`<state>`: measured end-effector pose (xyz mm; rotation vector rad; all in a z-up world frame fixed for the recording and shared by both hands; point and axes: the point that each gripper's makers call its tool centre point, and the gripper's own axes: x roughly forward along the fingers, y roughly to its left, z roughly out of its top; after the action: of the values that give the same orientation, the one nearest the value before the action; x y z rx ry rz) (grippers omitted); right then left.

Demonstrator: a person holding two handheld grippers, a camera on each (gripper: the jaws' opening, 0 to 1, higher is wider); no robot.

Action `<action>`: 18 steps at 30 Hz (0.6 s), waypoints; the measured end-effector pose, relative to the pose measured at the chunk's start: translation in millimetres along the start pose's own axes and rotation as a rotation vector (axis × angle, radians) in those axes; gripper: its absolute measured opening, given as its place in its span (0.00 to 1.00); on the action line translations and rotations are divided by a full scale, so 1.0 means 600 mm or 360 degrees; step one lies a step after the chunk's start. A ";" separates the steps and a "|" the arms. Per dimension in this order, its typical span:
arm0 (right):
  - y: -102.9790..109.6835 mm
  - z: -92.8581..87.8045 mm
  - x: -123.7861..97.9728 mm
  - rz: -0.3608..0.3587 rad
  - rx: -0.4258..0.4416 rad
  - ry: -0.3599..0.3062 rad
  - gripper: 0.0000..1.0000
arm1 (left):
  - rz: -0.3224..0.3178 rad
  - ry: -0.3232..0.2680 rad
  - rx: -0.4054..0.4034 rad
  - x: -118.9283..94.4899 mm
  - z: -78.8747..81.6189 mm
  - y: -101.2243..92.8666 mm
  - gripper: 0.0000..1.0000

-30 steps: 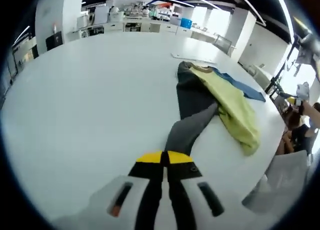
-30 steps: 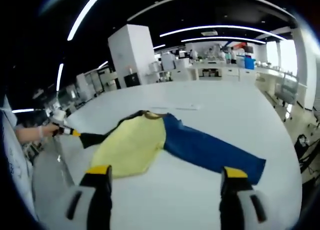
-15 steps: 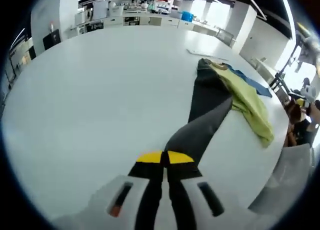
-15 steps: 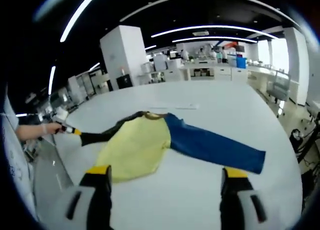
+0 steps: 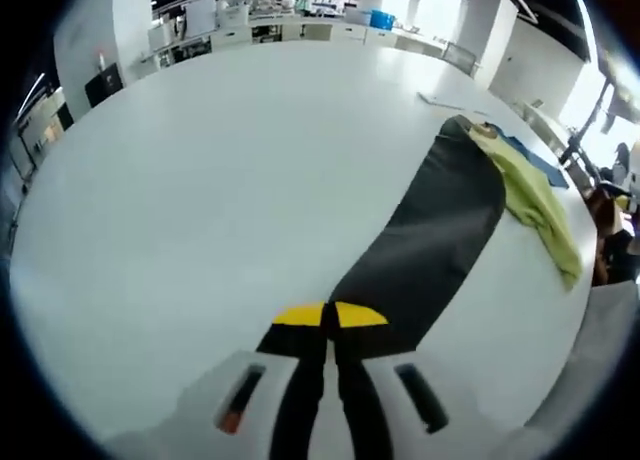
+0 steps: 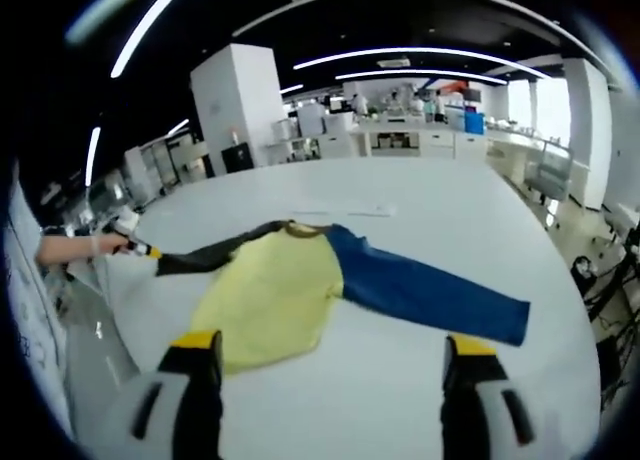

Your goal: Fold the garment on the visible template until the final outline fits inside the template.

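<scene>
The garment (image 6: 290, 290) lies spread on the white table (image 6: 420, 380), and by my judgement the folding has hardly started: the yellow body is flat and open, the blue sleeve (image 6: 430, 292) reaches straight out to the right of the body, and the dark sleeve (image 5: 420, 245) is drawn out long on the opposite side. No fold is made yet, so all the folds are left to do. I cannot find a clear template outline; a thin pale strip (image 6: 350, 211) lies on the table just beyond the collar, but I cannot tell what it is. The left gripper (image 5: 330, 315) has its yellow-tipped jaws pressed together on the cuff end of the dark sleeve, and the cloth runs tight from the jaws to the body. The right gripper (image 6: 330, 350) is spread wide, with nothing between its jaws, and it hangs near the lower hem of the yellow body, not touching it. The left gripper view shows the grip on the cuff from close and the dark sleeve as a broad flat band, while the yellow body appears there only as a narrow bunch at the far end of it. The right gripper view gives the whole shape of the garment with both sleeves, and a gloved hand (image 6: 80, 247) holding the left gripper at the end of the dark sleeve.
</scene>
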<state>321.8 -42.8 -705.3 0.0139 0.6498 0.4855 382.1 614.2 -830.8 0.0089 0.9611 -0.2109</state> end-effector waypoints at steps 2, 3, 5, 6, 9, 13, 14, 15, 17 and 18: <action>0.002 -0.003 -0.001 -0.0008 0.0002 0.0016 0.92 | 0.0010 0.0022 0.0007 0.005 0.003 0.008 0.00; 0.003 -0.004 -0.001 -0.0011 0.0001 0.0021 0.92 | 0.0012 0.0029 0.0013 0.009 0.004 0.013 0.00; 0.006 -0.004 -0.002 -0.0022 0.0006 0.0024 0.92 | 0.0024 0.0055 0.0024 0.023 0.006 0.031 0.00; 0.004 -0.004 -0.003 -0.0026 0.0014 0.0020 0.92 | 0.0029 0.0062 0.0033 0.027 0.007 0.036 0.00; 0.003 -0.008 -0.004 -0.0038 0.0032 0.0024 0.92 | 0.0036 0.0057 -0.0015 0.034 0.021 0.052 0.00; 0.004 -0.015 -0.005 -0.0051 0.0051 0.0036 0.92 | 0.0080 0.0041 0.0036 0.046 0.040 0.078 0.00; 0.004 -0.017 -0.005 -0.0052 0.0052 0.0037 0.92 | 0.0084 0.0034 0.0016 0.045 0.038 0.076 0.00; 0.006 -0.019 -0.006 -0.0054 0.0053 0.0041 0.92 | 0.0086 0.0032 0.0022 0.046 0.040 0.077 0.00; 0.010 -0.022 -0.008 -0.0057 0.0055 0.0051 0.92 | 0.0117 0.0034 0.0101 0.048 0.046 0.080 0.00; 0.010 -0.024 -0.008 -0.0059 0.0059 0.0055 0.92 | 0.0121 0.0040 0.0125 0.051 0.050 0.084 0.00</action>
<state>307.4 -41.7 -712.9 0.0288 0.6916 0.4386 432.5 655.0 -842.9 0.1202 0.9754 -0.1787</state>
